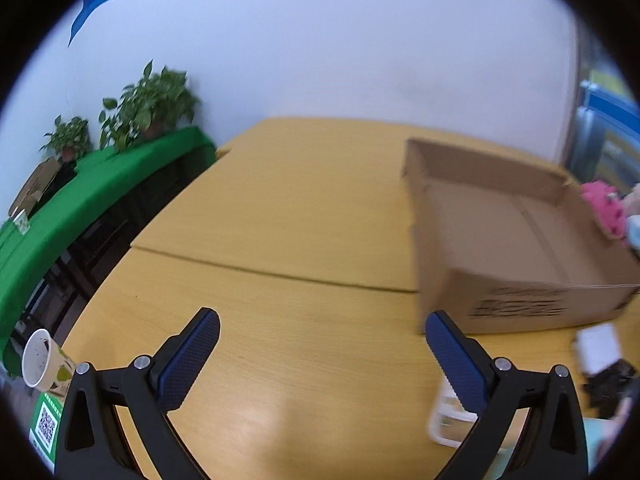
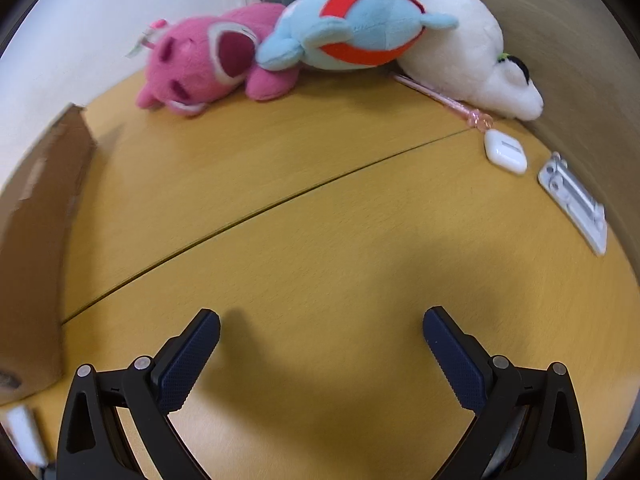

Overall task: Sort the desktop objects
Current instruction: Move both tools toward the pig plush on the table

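Observation:
My left gripper (image 1: 322,322) is open over the yellow table (image 1: 280,208), nothing between its fingers. An empty shallow cardboard box (image 1: 508,220) stands to its right. A white framed object (image 1: 448,420) lies behind the right finger, beside a white card (image 1: 598,346) and something black (image 1: 610,386). My right gripper (image 2: 322,320) is also open above bare table (image 2: 320,220). Far ahead lie a pink plush (image 2: 200,64), a blue-and-red plush (image 2: 360,28) and a white plush (image 2: 472,52). A pink pen (image 2: 448,102), a white earbud case (image 2: 505,152) and a white clip-like item (image 2: 574,200) lie at right.
A green-covered bench (image 1: 100,196) with potted plants (image 1: 152,104) runs along the left wall. A paper cup (image 1: 40,360) and a green QR card (image 1: 46,424) sit at the table's left edge. The cardboard box's side (image 2: 36,232) fills the right wrist view's left.

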`<move>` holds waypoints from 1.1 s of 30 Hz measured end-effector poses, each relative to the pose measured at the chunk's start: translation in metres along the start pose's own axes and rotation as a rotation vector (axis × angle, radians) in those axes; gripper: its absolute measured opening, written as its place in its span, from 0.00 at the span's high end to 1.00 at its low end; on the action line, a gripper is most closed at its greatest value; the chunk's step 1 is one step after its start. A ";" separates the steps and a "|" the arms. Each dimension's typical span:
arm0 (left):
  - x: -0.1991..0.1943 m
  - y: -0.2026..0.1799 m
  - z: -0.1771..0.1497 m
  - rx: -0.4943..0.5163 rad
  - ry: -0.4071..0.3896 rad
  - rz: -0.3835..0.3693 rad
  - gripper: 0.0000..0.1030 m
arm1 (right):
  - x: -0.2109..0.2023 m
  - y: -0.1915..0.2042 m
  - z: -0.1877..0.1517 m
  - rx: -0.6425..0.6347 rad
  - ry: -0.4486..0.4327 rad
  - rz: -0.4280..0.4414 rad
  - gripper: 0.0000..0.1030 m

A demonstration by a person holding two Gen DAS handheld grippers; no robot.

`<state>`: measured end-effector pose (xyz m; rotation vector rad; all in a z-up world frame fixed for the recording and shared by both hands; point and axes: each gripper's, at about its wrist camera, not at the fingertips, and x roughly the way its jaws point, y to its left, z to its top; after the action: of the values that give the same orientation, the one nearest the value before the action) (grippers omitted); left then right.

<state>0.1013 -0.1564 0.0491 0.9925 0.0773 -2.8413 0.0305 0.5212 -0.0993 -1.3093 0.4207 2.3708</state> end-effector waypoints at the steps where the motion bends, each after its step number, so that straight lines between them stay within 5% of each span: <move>1: -0.015 -0.009 0.001 0.011 -0.017 -0.018 0.00 | -0.009 0.005 -0.005 -0.026 -0.017 0.014 0.00; 6: -0.078 -0.074 -0.007 0.152 -0.093 -0.141 0.00 | -0.103 0.053 -0.042 -0.235 -0.209 0.081 0.00; 15: -0.122 -0.115 -0.025 0.144 -0.119 -0.312 0.00 | -0.248 0.129 -0.118 -0.501 -0.432 0.289 0.00; 22: -0.130 -0.124 -0.046 0.147 -0.084 -0.377 0.00 | -0.289 0.163 -0.177 -0.629 -0.423 0.486 0.00; 27: -0.115 -0.114 -0.057 0.106 -0.015 -0.418 0.00 | -0.289 0.193 -0.213 -0.728 -0.325 0.643 0.00; 33: -0.089 -0.099 -0.060 0.057 0.036 -0.388 0.00 | -0.269 0.232 -0.243 -0.836 -0.226 0.679 0.00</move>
<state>0.1932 -0.0436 0.0575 1.1518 0.2154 -3.1882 0.2274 0.1586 0.0207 -1.3017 -0.3038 3.4458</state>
